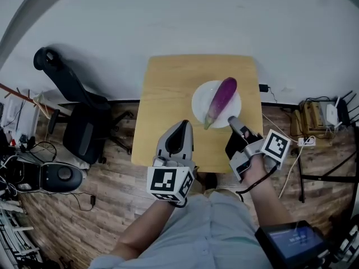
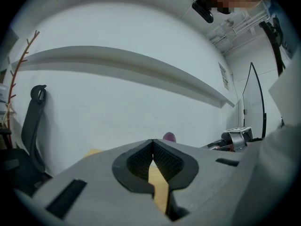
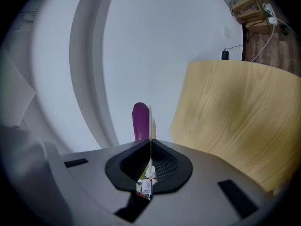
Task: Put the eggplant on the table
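Two grippers at a wooden tabletop [image 1: 168,88], eggplant on its plate
The purple eggplant [image 1: 222,100] lies slantwise on the white plate [image 1: 201,101], on the tabletop's right half. The fingers of the right gripper [image 1: 233,120] are clenched on the plate's near rim. Those of the left gripper [image 1: 182,123] are pressed together on nothing, above the near edge.
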Demonstrator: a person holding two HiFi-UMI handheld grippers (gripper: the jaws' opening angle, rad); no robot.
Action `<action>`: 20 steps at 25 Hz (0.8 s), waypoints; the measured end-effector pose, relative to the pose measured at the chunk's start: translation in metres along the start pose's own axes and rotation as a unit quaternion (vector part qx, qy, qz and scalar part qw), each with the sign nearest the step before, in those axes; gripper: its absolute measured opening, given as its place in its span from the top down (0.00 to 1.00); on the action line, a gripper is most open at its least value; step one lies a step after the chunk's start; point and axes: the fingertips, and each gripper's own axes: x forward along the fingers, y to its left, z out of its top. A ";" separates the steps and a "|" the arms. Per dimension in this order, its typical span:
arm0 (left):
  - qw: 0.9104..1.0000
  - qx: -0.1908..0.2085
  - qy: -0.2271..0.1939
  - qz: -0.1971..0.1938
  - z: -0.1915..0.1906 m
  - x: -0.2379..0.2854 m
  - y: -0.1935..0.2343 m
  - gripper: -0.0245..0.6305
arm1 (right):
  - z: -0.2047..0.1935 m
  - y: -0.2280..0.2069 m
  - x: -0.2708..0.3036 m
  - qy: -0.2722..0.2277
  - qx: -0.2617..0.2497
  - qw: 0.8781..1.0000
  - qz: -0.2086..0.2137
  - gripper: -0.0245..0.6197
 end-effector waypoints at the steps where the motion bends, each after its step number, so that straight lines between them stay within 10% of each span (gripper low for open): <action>1: 1.000 -0.001 -0.001 0.001 0.000 0.001 0.001 0.95 | 0.001 0.000 0.001 -0.001 0.001 1.000 0.001 0.95; 20: 0.997 -0.011 0.061 -0.041 -0.033 0.063 0.056 0.95 | 0.011 -0.043 0.082 -0.018 0.028 0.999 -0.016 0.95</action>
